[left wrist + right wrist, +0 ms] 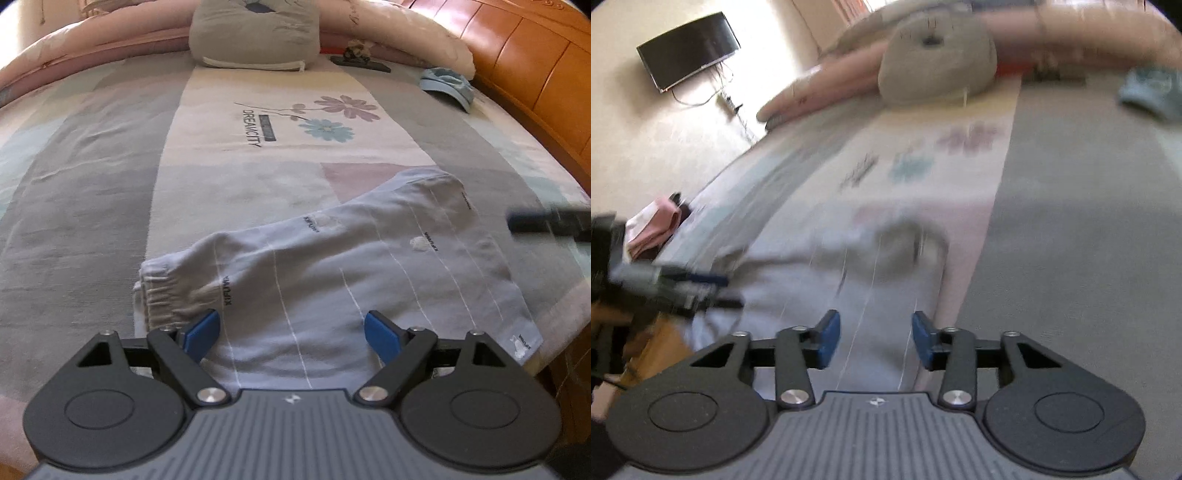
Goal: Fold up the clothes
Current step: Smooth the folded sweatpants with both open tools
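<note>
Spread across a bed (92,155), a pair of pale grey-blue trousers (351,266) is seen lying flat, folded lengthwise, with thin white stripes and small dark lettering. In the left wrist view the trousers run from an elastic cuff (159,291) at 8 o'clock up toward 2 o'clock. The left tongs (291,332) are held wide apart just above the cloth near the cuff end, blue pads on either side, with nothing gripped between them. At 3 o'clock a dark blurred bar, seemingly part of the other tool, is seen past the trousers' edge.

In the right wrist view, much blurred, the right tongs (875,338) are set about half apart over the trousers, and no cloth is pinched between the pads.

Around the trousers, the bed cover is patterned in grey, cream and pink blocks with printed flowers (332,116). At 12 o'clock a grey cushion (255,33) is set against a rolled pink quilt (74,40). A light blue cap (447,86) lies at 1 o'clock, beside an orange-brown wooden headboard (535,55). A small dark flat object (360,63) lies beside the cushion; what it is cannot be told. In the right view a black screen (689,50) is mounted on the wall at 10 o'clock, and pink cloth (653,227) is heaped at 9 o'clock at the bed's edge.
</note>
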Demonstrator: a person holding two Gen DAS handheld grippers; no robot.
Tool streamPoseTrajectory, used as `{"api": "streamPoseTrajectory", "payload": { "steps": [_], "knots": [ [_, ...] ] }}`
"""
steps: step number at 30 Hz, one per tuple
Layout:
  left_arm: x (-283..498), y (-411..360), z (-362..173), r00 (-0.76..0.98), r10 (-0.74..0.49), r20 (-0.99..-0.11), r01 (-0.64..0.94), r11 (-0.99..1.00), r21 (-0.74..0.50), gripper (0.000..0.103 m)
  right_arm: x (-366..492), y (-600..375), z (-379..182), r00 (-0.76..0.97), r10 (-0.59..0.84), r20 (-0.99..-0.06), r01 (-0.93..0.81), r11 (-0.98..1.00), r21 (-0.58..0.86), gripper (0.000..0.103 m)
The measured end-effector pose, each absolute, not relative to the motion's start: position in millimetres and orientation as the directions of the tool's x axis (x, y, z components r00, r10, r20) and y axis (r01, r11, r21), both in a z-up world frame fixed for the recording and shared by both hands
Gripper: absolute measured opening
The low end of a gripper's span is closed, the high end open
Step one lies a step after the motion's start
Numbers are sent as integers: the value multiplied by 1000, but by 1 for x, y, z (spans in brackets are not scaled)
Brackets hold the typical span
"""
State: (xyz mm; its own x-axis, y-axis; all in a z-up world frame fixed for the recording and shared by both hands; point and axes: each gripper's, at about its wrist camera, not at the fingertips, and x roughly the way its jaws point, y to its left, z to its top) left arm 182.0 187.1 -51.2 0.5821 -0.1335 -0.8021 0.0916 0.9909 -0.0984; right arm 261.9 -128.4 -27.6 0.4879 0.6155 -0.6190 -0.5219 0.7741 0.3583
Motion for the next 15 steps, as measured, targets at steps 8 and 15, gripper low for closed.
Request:
{"api": "streamPoseTrajectory", "payload": {
  "steps": [8,15],
  "knots": [
    [177,199,-53,621,-213,-754,133,977,-166,86,342,-76,-40,458,520,-721,-555,801,225,23],
    [165,222,-61,638,-314,-703,186,949,-256,86,349,-69,-52,509,419,-752,-453,873,181,21]
  ]
}}
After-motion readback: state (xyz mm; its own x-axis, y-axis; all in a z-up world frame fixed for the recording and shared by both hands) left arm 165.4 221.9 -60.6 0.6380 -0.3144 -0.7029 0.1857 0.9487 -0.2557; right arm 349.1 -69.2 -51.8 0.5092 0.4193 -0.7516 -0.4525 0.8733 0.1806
